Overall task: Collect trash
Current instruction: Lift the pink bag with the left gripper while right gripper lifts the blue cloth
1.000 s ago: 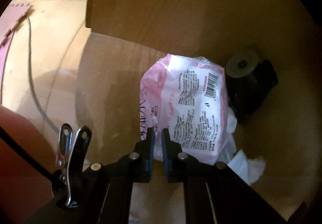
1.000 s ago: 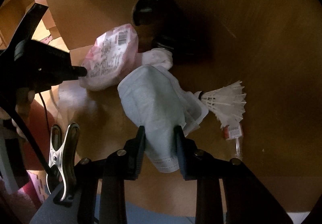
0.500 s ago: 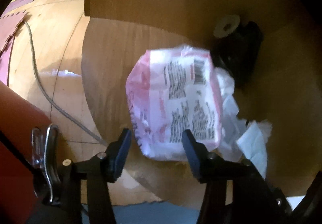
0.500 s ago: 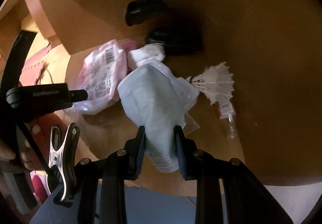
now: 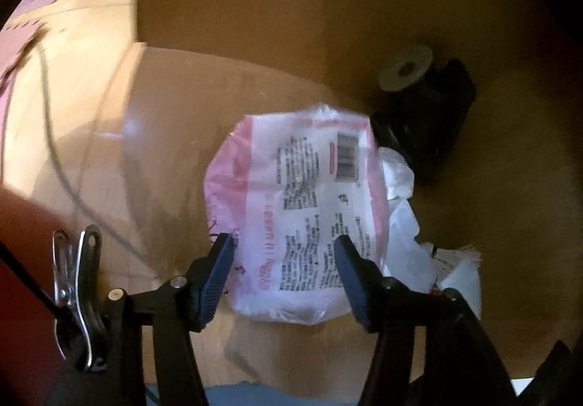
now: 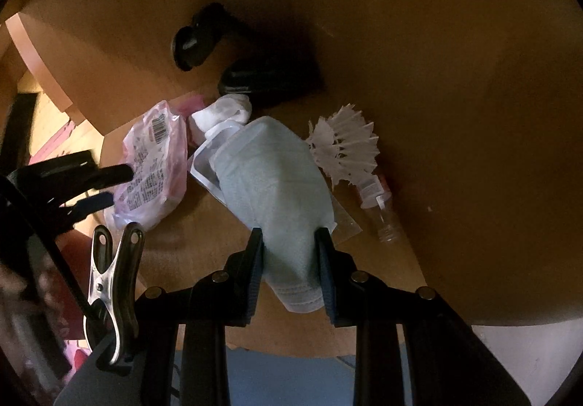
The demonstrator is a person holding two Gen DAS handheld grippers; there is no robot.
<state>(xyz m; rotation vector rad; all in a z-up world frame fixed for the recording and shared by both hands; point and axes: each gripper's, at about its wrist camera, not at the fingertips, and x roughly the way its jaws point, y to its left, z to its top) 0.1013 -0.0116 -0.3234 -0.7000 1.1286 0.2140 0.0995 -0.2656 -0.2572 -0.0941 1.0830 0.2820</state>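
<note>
Cardboard box (image 5: 328, 23) fills both views, brown walls and floor, trash lying inside it. Wood floor (image 5: 73, 78) and a grey cable (image 5: 54, 158) show past the box's left edge in the left view; pink mat (image 5: 22, 27) at far left.

Pink wrapper (image 5: 302, 209), white panel with barcode and print, lies on the box floor. Left claw (image 5: 284, 271) is above it, jaws have just been opening and stand wide apart, wrapper showing between them, pads not pressing it. Frame is blurred, so whether the tips touch it I can't tell. In the right view the wrapper sits left of the mask, left claw's tips at its left edge.

Pale blue mask (image 6: 277, 194) is clamped in the right claw (image 6: 289, 253), both pads tight on its lower end, its upper part reaching toward the box's back wall. Clear plastic sheet (image 6: 344, 220) sticks out under its right side.

Black object (image 5: 426, 114) with a round grey end sits at the back wall, just beyond the wrapper. White crumpled tissue (image 6: 222, 114) between black object, wrapper and mask.

White shuttlecock (image 6: 344, 147) just right of the mask, feathers fanned. Small clear bottle (image 6: 380, 205) touching its lower side.

Metal clip (image 6: 113, 293) on each claw's left side.
</note>
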